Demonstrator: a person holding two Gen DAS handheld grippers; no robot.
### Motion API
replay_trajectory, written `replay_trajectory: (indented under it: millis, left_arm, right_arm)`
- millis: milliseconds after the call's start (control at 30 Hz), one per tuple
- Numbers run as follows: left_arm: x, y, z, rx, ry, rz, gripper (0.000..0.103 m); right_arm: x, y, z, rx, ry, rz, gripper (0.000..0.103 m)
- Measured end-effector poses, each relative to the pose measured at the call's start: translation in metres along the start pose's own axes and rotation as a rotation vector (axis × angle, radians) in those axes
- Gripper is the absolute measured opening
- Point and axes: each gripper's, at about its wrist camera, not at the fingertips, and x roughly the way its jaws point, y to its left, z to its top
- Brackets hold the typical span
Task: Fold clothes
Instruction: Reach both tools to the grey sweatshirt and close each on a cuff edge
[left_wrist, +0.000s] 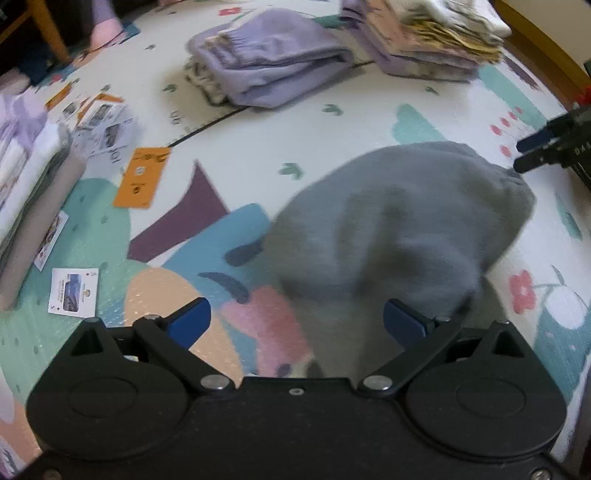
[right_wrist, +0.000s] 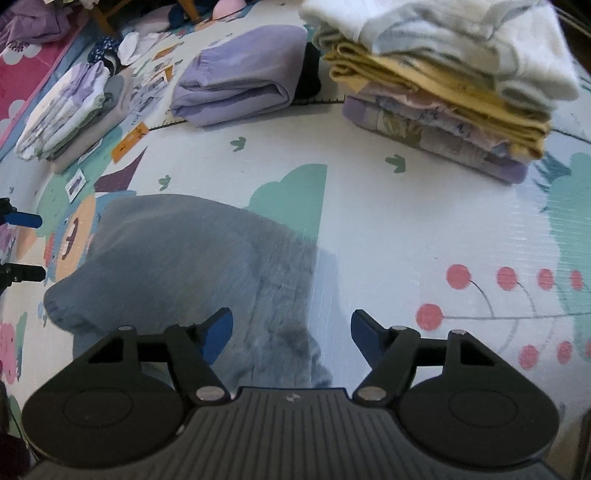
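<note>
Grey garment lies rumpled on play mat, just in front of lilac folded pile. L gripper & R gripper both spread wide over garment, holding nothing.

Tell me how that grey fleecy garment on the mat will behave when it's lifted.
The grey fleecy garment lies in soft rounded humps, so it will probably droop and hang limp. Its fuzzy surface suggests little slipping. On the flat play mat, it looks unlikely to roll.

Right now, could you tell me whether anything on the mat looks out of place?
Yes: paper cards lie scattered on the play mat beside the folded piles, and the grey garment sits in a rumpled heap, not yet folded.
</note>
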Motion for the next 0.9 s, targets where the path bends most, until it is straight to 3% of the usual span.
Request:
replay_trajectory:
  millis: [133,367,600,800,900]
  left_arm:
    - [0.011,0.024,-0.001,-0.04,-0.02,-0.064,0.098]
    - [0.035,0.039,0.002,-0.063,-0.012,-0.152,0.076]
    - [0.053,0.05,0.001,-0.152,-0.017,-0.257,0.072]
    - [0.065,0.05,0.008,-0.198,-0.02,-0.319,0.069]
    - [0.071,0.047,0.011,-0.201,-0.017,-0.324,0.063]
  right_arm:
    - [0.021,-0.002,0.009,-0.009,0.008,0.02,0.071]
    - [0.047,-0.007,0.028,0.019,-0.019,0.07,0.071]
    - [0.063,-0.013,0.037,0.055,-0.037,0.094,0.071]
    - [0.069,-0.006,0.037,0.042,-0.023,0.07,0.061]
    - [0.07,-0.002,0.036,0.032,-0.015,0.045,0.055]
